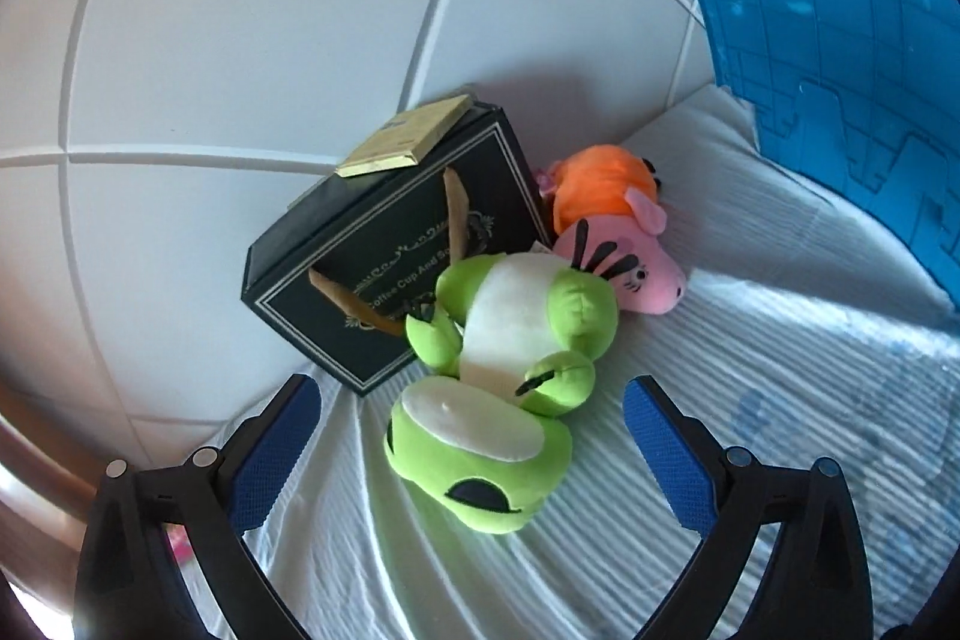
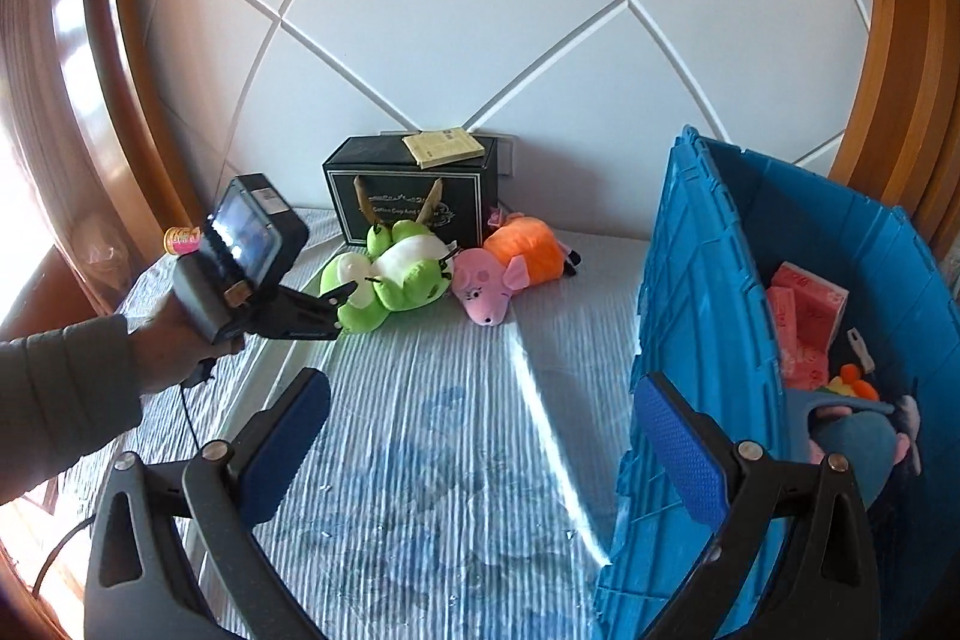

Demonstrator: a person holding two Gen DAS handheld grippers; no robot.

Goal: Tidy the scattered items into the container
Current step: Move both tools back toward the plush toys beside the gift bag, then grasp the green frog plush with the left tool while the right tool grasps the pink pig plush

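left tongs [image 1: 471,445] spread | above green plush [image 1: 480,460] | pig plush [image 1: 624,244] adjacent

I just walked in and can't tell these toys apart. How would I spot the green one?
Find the black gift box standing against the white padded headboard. Directly in front of it two plush toys lie side by side on the striped bedsheet. The green plush toy is lime with a white belly; its neighbour, the pig plush, is pink and orange.

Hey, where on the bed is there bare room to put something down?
Free: the striped sheet between the blue crate and the plush toys. Crowded: by the headboard, where the green plush, pig plush and black box bunch together, the left gripper over the green one.
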